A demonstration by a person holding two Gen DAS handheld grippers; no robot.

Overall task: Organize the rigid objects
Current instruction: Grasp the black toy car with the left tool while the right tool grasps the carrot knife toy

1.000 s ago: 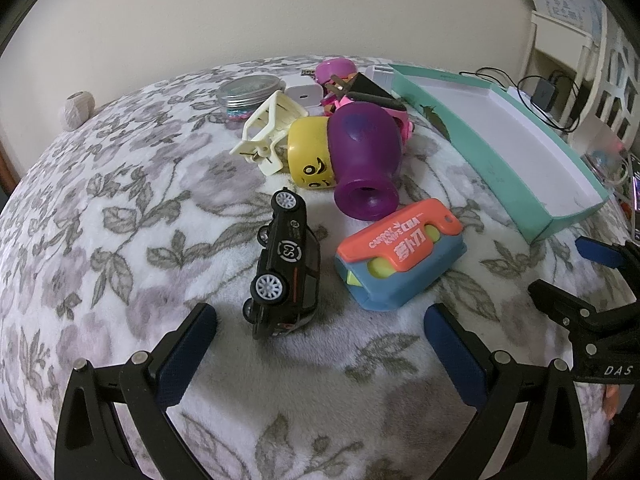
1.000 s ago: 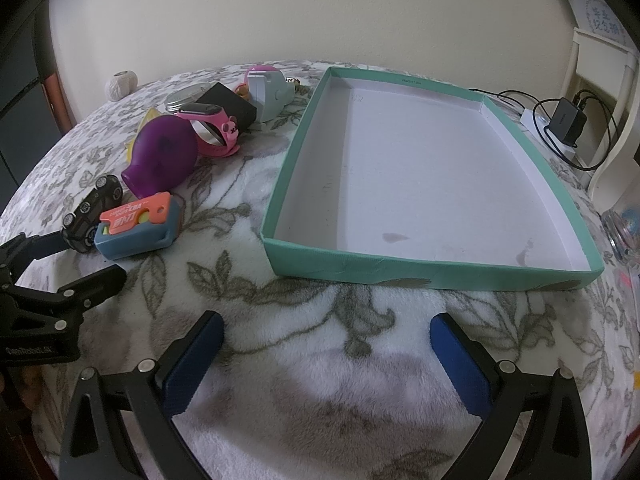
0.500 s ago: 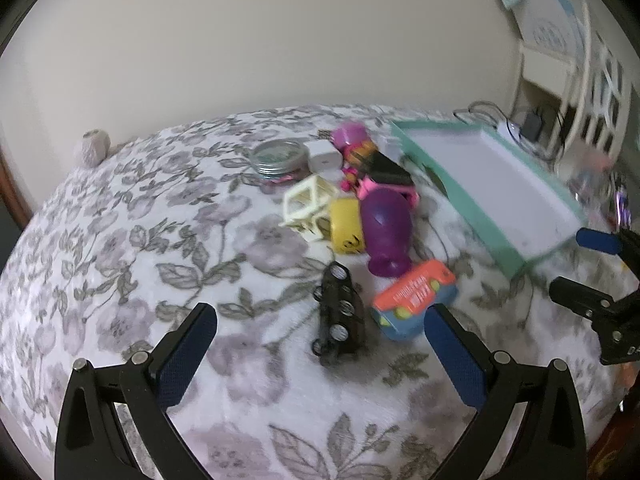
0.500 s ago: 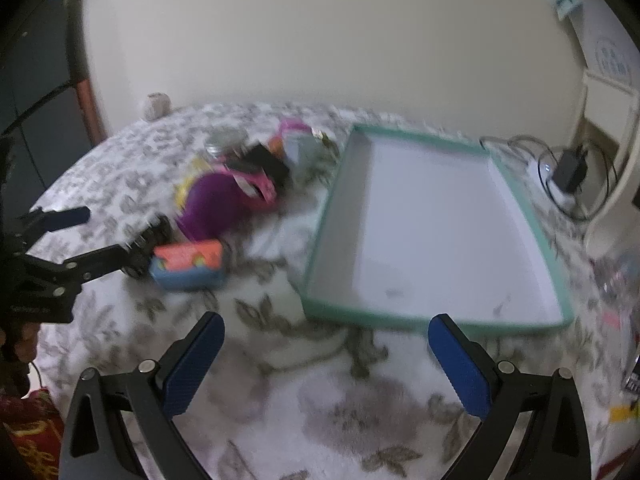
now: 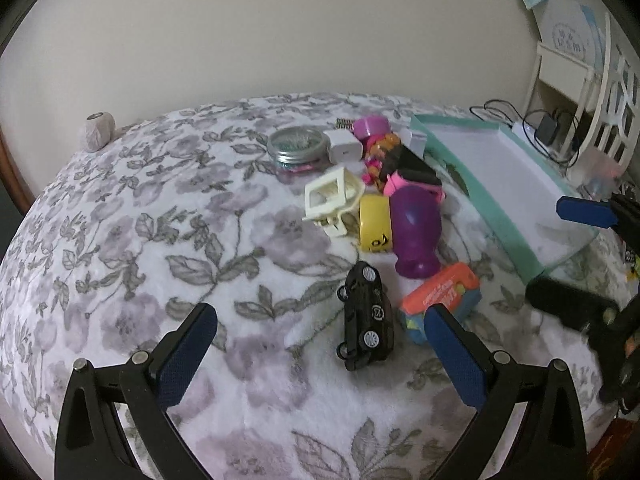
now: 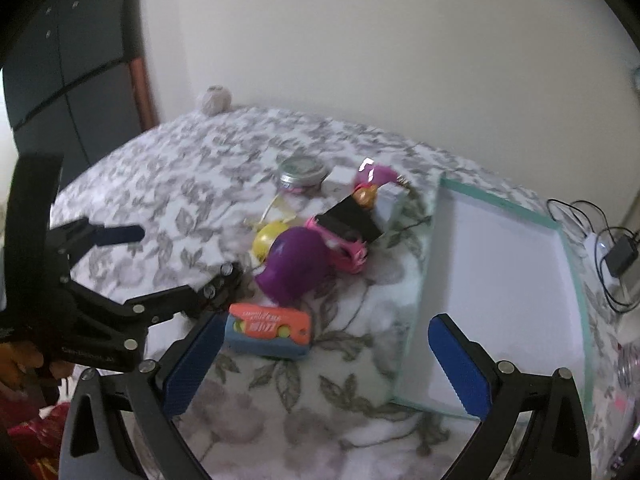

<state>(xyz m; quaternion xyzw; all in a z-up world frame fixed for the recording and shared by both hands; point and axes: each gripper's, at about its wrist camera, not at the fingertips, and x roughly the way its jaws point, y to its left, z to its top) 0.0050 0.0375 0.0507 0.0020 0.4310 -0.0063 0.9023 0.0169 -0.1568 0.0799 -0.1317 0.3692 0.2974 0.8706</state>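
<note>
A heap of toys lies on the floral blanket (image 5: pixel 160 240): a black toy car (image 5: pixel 366 316), an orange and blue box (image 5: pixel 440 306) (image 6: pixel 268 330), a purple vase (image 5: pixel 414 228) (image 6: pixel 294 264), a yellow cup (image 5: pixel 374 222), a cream frame (image 5: pixel 332 196) and a metal tin (image 5: pixel 298 144). To their right sits the teal tray (image 5: pixel 460 178) (image 6: pixel 572 256) with nothing inside. My left gripper (image 5: pixel 320 356) hovers open just short of the car. My right gripper (image 6: pixel 326 364) is open, between the orange box and the tray's near corner.
A small white ball (image 5: pixel 96 130) rests at the blanket's far left edge. Cables and a charger (image 5: pixel 544 128) lie behind the tray, beside a white shelf (image 5: pixel 576 76). A dark cabinet (image 6: pixel 68 40) stands left of the bed. A hand (image 6: pixel 24 364) holds the left gripper.
Both grippers pulled back and rose, so the toys look smaller and farther. The right gripper also swung left towards the toy heap. Nothing on the blanket moved.
</note>
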